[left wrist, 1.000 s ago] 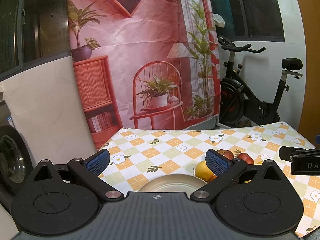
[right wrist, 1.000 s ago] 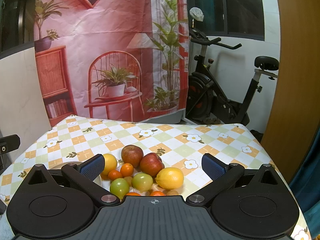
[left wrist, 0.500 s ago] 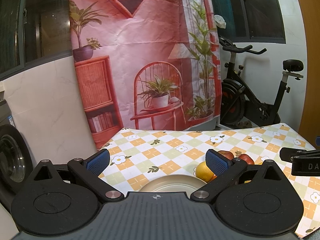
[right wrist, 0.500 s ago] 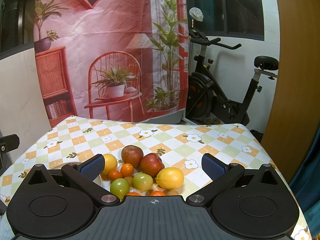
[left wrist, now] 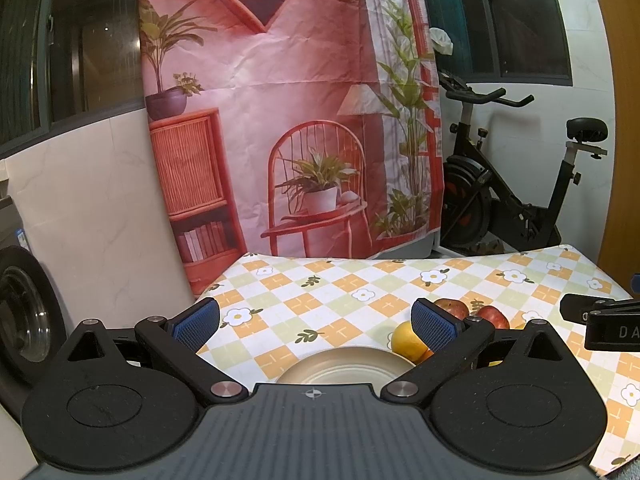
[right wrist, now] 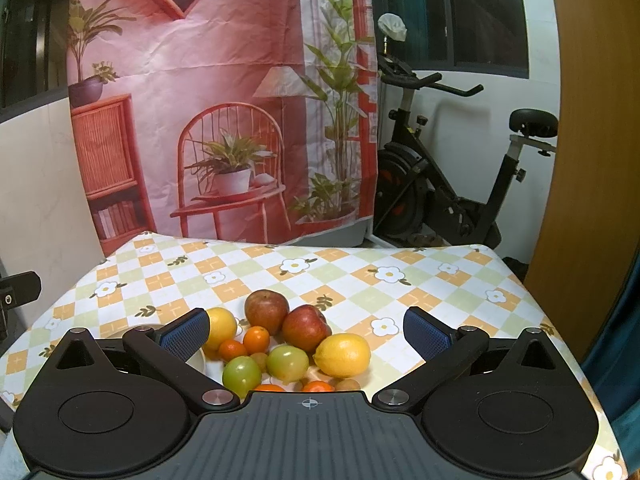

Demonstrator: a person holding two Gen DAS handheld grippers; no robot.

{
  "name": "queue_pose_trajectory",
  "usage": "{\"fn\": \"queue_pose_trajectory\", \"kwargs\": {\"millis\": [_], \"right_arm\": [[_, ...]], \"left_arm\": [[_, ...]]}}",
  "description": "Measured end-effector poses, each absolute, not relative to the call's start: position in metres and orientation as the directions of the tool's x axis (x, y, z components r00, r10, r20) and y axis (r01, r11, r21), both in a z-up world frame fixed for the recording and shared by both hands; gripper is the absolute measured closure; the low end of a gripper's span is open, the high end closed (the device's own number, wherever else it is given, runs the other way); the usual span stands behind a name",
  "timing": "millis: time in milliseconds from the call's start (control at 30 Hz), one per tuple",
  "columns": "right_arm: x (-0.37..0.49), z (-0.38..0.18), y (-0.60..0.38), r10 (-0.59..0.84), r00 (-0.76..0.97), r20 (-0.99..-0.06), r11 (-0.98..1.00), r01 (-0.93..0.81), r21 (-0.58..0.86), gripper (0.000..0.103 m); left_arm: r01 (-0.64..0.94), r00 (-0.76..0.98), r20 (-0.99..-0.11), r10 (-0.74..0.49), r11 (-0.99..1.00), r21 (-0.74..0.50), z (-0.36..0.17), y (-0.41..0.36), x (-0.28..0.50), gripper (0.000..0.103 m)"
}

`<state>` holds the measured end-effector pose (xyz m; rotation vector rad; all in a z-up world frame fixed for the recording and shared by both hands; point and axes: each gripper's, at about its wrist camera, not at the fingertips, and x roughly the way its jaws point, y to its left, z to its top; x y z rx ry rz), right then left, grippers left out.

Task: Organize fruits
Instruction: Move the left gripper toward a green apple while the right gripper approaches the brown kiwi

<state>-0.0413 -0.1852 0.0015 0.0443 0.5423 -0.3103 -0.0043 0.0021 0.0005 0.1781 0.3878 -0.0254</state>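
Progress: none, I judge | plate (left wrist: 344, 368) bare, fruit pile (right wrist: 288, 344) just beside it | left gripper (left wrist: 316, 320), right gripper (right wrist: 306, 332) both spread wide, empty

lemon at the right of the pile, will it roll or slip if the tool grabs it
The lemon looks rounded and smooth-skinned, so it would probably roll if nudged and might slip between flat pads. It seems firm, so a moderate squeeze should be safe. It lies close against a green tomato, which may get bumped.

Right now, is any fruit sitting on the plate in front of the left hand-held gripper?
No, the beige plate shows a bare surface in the left wrist view, and the yellow citrus fruit lies beside its rim on the tablecloth.
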Motion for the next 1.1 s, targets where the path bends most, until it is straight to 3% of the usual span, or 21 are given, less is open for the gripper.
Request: {"fn": "queue_pose_trajectory", "kwargs": {"millis": [267, 533, 733, 1100], "right_arm": [[-0.046, -0.007, -0.189, -0.275, 0.850, -0.449, 0.952, 0.306, -0.002, 0.000], [-0.054, -0.030, -0.232, -0.282, 0.903, -0.322, 0.937, 0.331, 0.108, 0.000], [-0.046, -0.045, -0.249, -0.344, 0.897, -0.279, 0.933, 0.361, 0.009, 0.000], [-0.013, -0.091, -0.272, -0.229, 0.853, -0.470, 0.973, 0.221, -0.073, 0.000]], "left_arm": [[0.037, 0.915, -0.402, 0.022, 0.990, 0.137, -0.006, 0.007, 0.004, 0.000], [0.024, 0.925, -0.379, 0.024, 0.992, 0.120, -0.012, 0.014, 0.014, 0.001], [0.007, 0.911, -0.408, 0.059, 0.987, 0.160, -0.021, 0.011, 0.029, 0.005], [0.033, 0.884, -0.467, 0.032, 0.991, 0.130, -0.040, 0.009, 0.061, 0.011]]}}
